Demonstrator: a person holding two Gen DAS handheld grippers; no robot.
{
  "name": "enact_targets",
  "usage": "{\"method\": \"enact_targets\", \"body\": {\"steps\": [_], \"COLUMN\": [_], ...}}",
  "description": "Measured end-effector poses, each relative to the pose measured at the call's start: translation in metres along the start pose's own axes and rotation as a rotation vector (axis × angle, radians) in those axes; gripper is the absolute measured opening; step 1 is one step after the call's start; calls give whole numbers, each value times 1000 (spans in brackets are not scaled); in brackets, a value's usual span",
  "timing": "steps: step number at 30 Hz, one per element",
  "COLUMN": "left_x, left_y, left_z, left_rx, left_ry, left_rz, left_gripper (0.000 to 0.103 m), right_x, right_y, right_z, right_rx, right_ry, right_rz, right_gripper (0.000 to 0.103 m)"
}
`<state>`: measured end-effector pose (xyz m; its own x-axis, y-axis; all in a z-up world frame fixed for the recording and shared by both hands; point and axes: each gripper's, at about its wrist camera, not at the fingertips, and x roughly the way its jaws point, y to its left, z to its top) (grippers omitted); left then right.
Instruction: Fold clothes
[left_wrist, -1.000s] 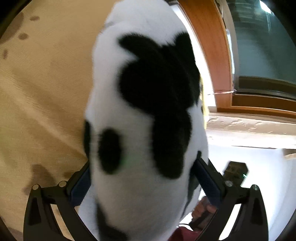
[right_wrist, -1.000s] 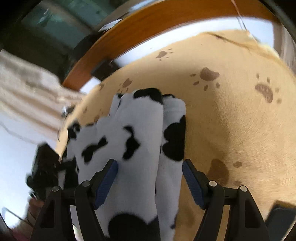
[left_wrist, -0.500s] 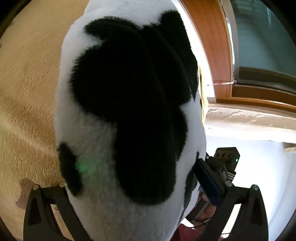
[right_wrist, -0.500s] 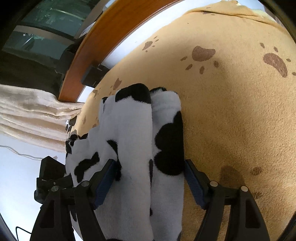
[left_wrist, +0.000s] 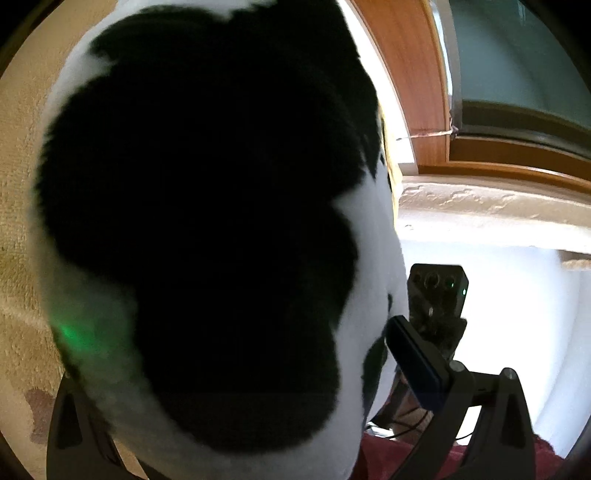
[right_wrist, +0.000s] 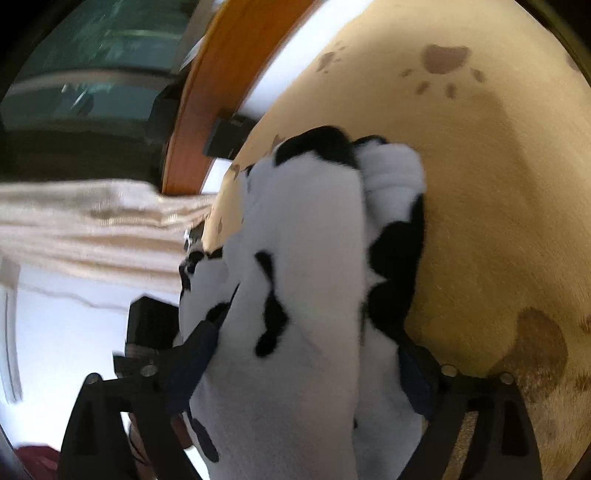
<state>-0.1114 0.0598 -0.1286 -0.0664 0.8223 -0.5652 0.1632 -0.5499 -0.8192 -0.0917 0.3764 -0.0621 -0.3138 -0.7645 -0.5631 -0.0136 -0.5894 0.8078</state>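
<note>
A fluffy white garment with black cow patches (left_wrist: 207, 229) fills most of the left wrist view, bulging close to the lens. My left gripper (left_wrist: 229, 369) holds it between its fingers; only the right pad (left_wrist: 417, 365) shows. In the right wrist view the same garment (right_wrist: 306, 295) is bunched in thick folds between the fingers of my right gripper (right_wrist: 306, 362), which is shut on it. It hangs over a tan blanket with brown paw prints (right_wrist: 491, 206).
A wooden window frame (left_wrist: 417, 85) and dark glass lie beyond the blanket's edge. A beige curtain (right_wrist: 92, 221) hangs at left in the right wrist view. The other gripper's camera body (left_wrist: 437, 295) shows past the garment. White wall lies behind.
The garment has come much closer to the left lens and now hides the left finger. The right gripper has tilted and lifted, with the garment still between its fingers.
</note>
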Motion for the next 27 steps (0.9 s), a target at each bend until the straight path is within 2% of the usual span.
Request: {"method": "enact_targets", "body": {"steps": [1,5,8,9,10,11,12,14,18,24,27], "left_x": [1,3,5,5,6,6,6,6,-3,-33,-62], "left_y": [0,-6,-11,-13,-15,-18,-21,-29,-45,-82,-96], "left_z": [2,6,9,10,10,11,11,10,4,-19,-37], "left_rx": [-4,2,9,8,10,15,25,44,52,84,94], "left_ry": [0,-5,-7,-10,-14,-18,-22,-33,-82,-201,-289], "left_rz": [-6,-9,-9,-15,-15,-11,-1,20,10,-27,-6], "left_gripper": [103,103,103,102,101,98,92,82,72,69,69], "right_x": [2,5,6,7,6,5,4,0,-14,-40,-40], "right_y": [4,16,18,19,19,18,18,22,33,64,92], "right_z": [-1,-8,-7,-5,-4,-4,-4,-6,-11,-9,-9], "right_rx": [-29,-110,-114,-107,-99,-88,-79,-84,-86,-149,-214], "right_ry": [3,10,21,26,30,32,30,13,-25,-76,-68], "right_rz": [-17,-81,-98,-113,-120,-118,-115,-104,-55,27,87], "right_gripper": [102,102,100,97,88,74,71,61,56,56,56]}}
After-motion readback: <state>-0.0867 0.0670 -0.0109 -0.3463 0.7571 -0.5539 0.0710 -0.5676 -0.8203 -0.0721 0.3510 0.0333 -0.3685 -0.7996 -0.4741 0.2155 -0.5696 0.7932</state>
